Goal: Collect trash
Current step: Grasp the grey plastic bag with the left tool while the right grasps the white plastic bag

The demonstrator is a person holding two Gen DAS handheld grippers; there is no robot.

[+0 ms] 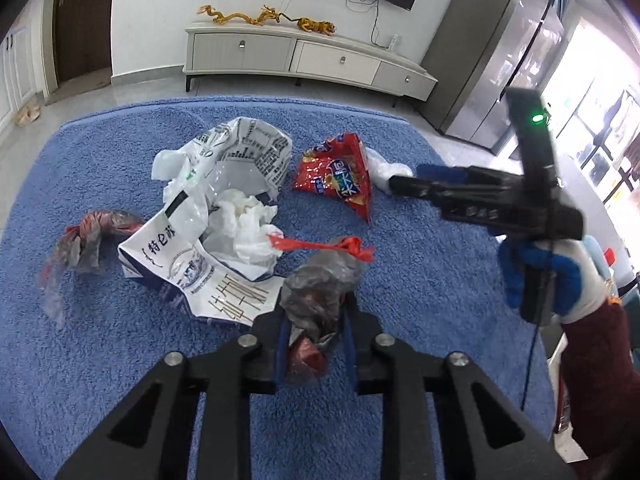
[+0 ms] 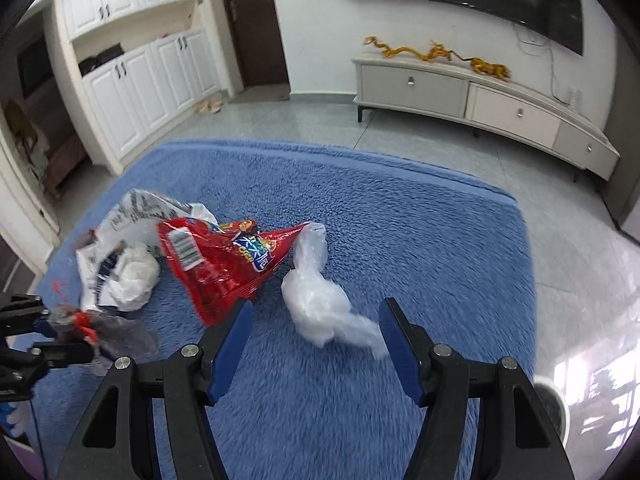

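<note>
Now | left gripper (image 1: 314,320) clamped on grey knotted bag (image 1: 316,284), lower centre, long axis up-frame, red tie (image 1: 320,245) at top | right gripper (image 2: 314,344) spread wide, gripping nothing; white plastic wad (image 2: 320,304) between fingertips, lying toward upper left | blue rug (image 2: 400,220) carries litter

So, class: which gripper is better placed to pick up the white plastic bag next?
Right. The right gripper is open around the white plastic bag; the left gripper already clamps a grey bag.
</note>
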